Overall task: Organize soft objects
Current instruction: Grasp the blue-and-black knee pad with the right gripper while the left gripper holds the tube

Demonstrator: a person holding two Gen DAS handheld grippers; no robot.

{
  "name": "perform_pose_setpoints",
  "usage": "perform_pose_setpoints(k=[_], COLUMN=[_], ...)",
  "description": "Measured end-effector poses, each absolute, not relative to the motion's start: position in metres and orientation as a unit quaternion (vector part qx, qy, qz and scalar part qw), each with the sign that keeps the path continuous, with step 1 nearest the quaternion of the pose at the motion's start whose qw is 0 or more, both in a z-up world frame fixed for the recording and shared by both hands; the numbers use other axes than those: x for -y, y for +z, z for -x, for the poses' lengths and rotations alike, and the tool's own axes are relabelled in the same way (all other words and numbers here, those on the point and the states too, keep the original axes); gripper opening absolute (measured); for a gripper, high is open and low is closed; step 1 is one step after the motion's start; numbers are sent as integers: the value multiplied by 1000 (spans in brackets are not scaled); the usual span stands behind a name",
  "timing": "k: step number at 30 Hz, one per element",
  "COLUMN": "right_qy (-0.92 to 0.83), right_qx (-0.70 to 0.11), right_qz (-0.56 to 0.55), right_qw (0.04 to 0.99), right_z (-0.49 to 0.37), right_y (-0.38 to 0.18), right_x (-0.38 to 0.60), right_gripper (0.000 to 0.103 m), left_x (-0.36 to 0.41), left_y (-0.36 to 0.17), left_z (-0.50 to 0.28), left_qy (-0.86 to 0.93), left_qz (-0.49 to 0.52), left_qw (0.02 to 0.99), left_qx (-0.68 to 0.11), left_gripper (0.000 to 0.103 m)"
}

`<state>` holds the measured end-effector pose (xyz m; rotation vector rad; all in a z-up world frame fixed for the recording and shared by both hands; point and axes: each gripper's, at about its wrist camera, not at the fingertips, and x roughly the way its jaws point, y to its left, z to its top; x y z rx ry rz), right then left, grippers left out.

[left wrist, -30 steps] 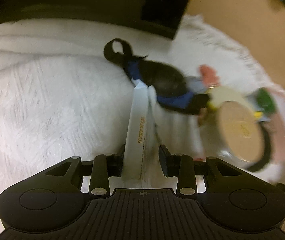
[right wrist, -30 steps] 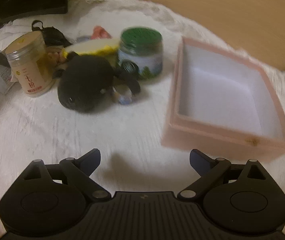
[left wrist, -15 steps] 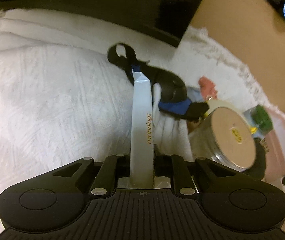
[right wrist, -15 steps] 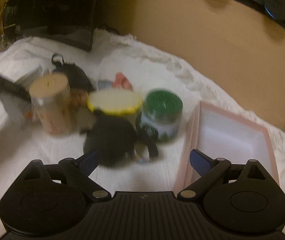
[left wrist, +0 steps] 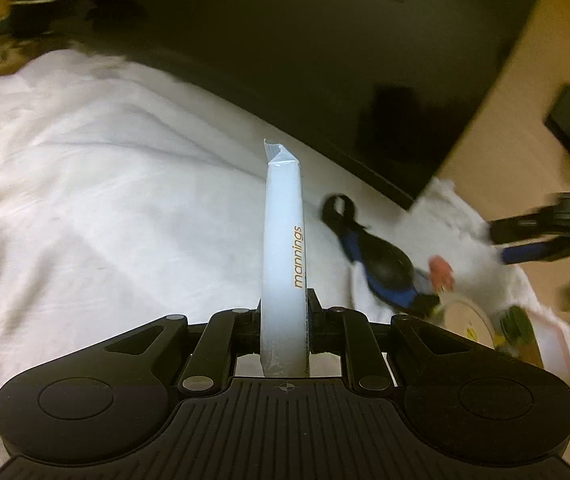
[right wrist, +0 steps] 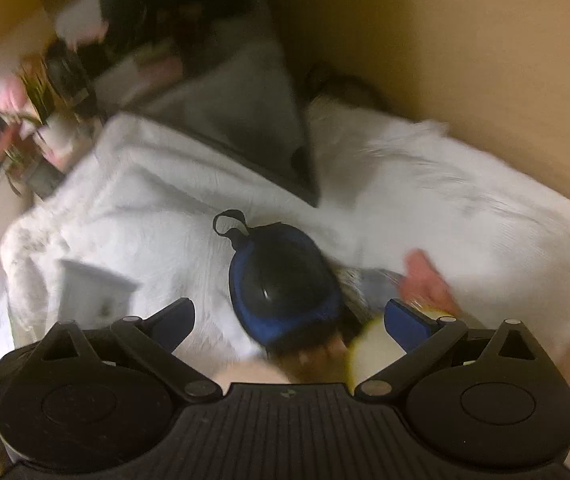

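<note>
My left gripper [left wrist: 285, 304] is shut on a white "mannings" tissue pack [left wrist: 283, 240], held upright above the white cloth [left wrist: 105, 200]. The same pack shows blurred at the left of the right wrist view [right wrist: 93, 292]. A black and blue pouch [right wrist: 281, 284] with a loop lies on the cloth, also seen as the pouch [left wrist: 389, 268] in the left wrist view. My right gripper [right wrist: 289, 316] hovers over it, jaws opening wide, blue pads [right wrist: 405, 320] clear of the pouch on both sides. A small pink soft thing [right wrist: 425, 276] lies just right of the pouch.
A beige-lidded jar [left wrist: 465, 320] and a green-lidded jar [left wrist: 517, 320] stand behind the pouch; a yellow-rimmed lid [right wrist: 373, 348] sits under the right finger. A big dark screen [left wrist: 325, 60] bounds the cloth at the back. Potted plants [right wrist: 37, 92] stand far left.
My left gripper closed on the tissue pack and lifted it away from the pouch. My right gripper swung from the pink box over to the pouch, jaws spreading a little wider.
</note>
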<state>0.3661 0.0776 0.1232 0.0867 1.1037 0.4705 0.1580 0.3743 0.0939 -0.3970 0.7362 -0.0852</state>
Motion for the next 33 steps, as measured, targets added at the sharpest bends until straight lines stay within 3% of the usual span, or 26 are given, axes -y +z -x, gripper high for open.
perform_pose_setpoints(k=[7, 10, 11, 21, 28, 33], right_qy=[201, 204, 205, 270, 234, 164], right_qx=[-610, -624, -623, -499, -446, -433], right_qz=[42, 8, 2, -30, -51, -78], right_qw=[765, 754, 755, 823, 862, 883], right_z=[-428, -428, -425, -328, -259, -217], right_y=[42, 33, 37, 179, 241, 252], right_x=[-152, -145, -142, -78, 16, 99], right_gripper=[98, 85, 81, 80, 80, 80], left_x=[-401, -409, -412, -393, -305, -225], left_y=[77, 68, 67, 118, 159, 175], left_z=[-132, -122, -121, -138, -158, -177], left_qy=[-17, -5, -1, -28, -121, -196], left_qz=[235, 246, 249, 248, 224, 207], left_qw=[903, 899, 897, 911, 911, 898], left_qx=[-359, -363, -366, -330, -323, -335], left_gripper=[17, 17, 17, 17, 17, 17])
